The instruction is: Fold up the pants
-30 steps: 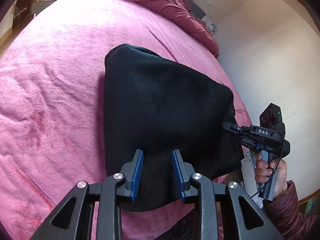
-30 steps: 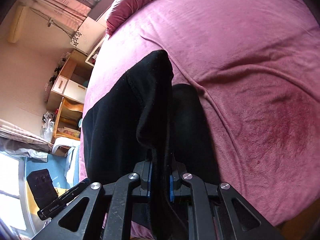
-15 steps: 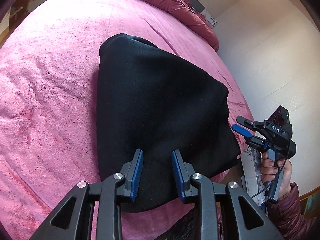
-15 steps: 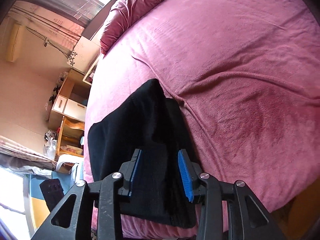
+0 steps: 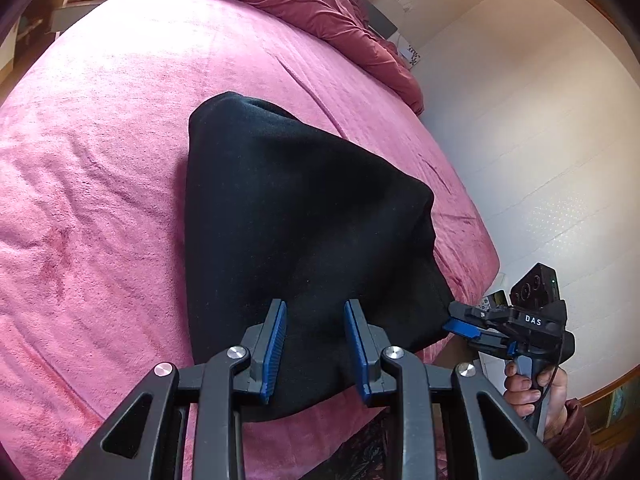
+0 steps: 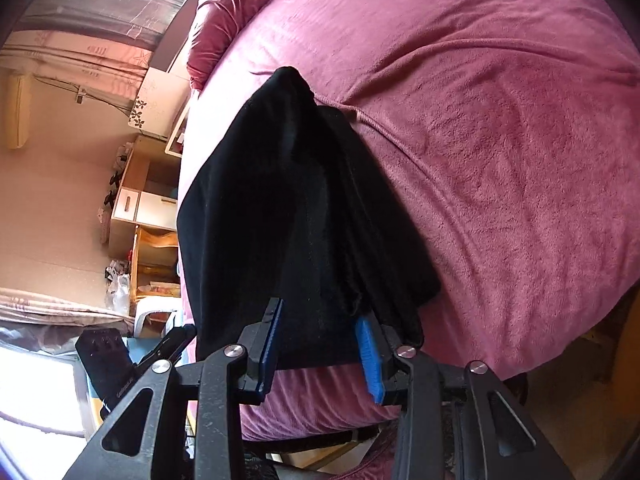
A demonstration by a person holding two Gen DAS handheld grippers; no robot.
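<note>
The black pants (image 5: 296, 232) lie folded in a thick wedge-shaped stack on the pink bed, near its front edge; they also show in the right wrist view (image 6: 296, 216). My left gripper (image 5: 315, 344) is open and empty, its blue pads just above the near edge of the pants. My right gripper (image 6: 320, 348) is open and empty over the pants' near corner; its right pad sits under a hanging fold. The right gripper also shows in the left wrist view (image 5: 464, 322), open at the pants' right corner.
The pink blanket (image 5: 100, 160) covers the bed. A crumpled red duvet (image 5: 304, 0) lies at the far end. A white wall (image 5: 540, 120) runs along the bed's right side. Wooden shelves and drawers (image 6: 140, 208) stand on the floor beyond the bed's other side.
My right gripper opened and let go of the pants, drew back, then returned to their near corner. The pants dropped flat onto the bed. My left gripper stayed open.
</note>
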